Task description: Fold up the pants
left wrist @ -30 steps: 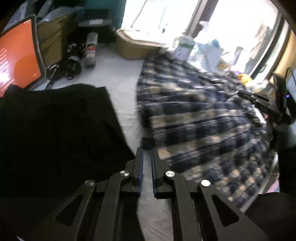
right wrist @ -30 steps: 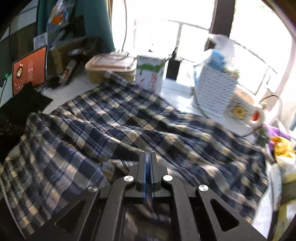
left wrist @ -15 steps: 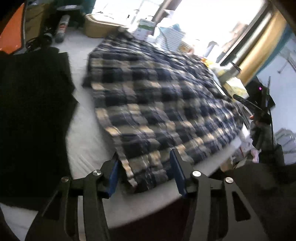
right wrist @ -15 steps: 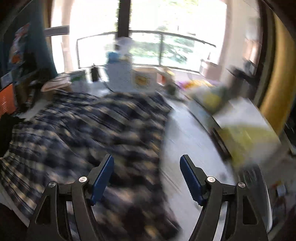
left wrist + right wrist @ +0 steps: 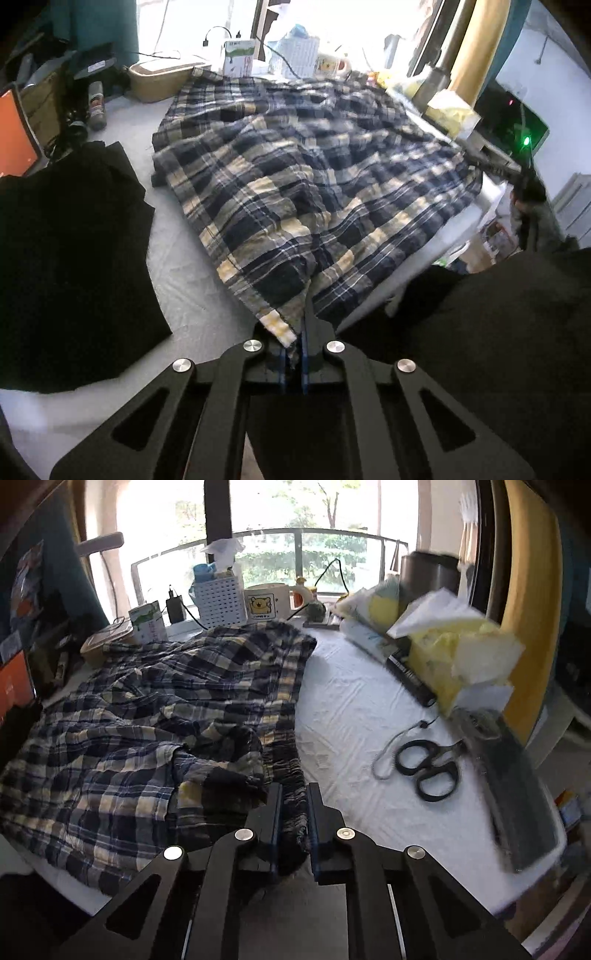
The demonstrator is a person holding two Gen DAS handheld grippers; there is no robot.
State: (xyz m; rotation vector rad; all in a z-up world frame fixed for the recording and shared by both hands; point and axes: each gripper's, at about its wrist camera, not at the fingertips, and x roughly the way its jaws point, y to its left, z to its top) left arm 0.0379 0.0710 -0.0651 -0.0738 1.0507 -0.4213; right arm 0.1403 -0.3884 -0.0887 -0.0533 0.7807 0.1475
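Blue and cream plaid pants (image 5: 295,177) lie spread and wrinkled over a white-covered table (image 5: 177,280). My left gripper (image 5: 294,343) is shut on a near corner of the pants at the table's front edge. In the right wrist view the pants (image 5: 140,723) fill the left half. My right gripper (image 5: 293,812) is shut on the gathered waistband edge (image 5: 286,760) at the pants' right side. The right gripper also shows in the left wrist view (image 5: 498,166), far right.
A black cloth (image 5: 62,251) lies left of the pants. Scissors (image 5: 430,766), a cord and yellow bags (image 5: 454,653) lie on the table to the right. A mug (image 5: 266,603), a white basket (image 5: 219,598) and boxes line the window side. An orange screen (image 5: 14,136) stands far left.
Both grippers were open half a second ago and have closed on the pants. The left one took a near corner, the right one the waistband edge.
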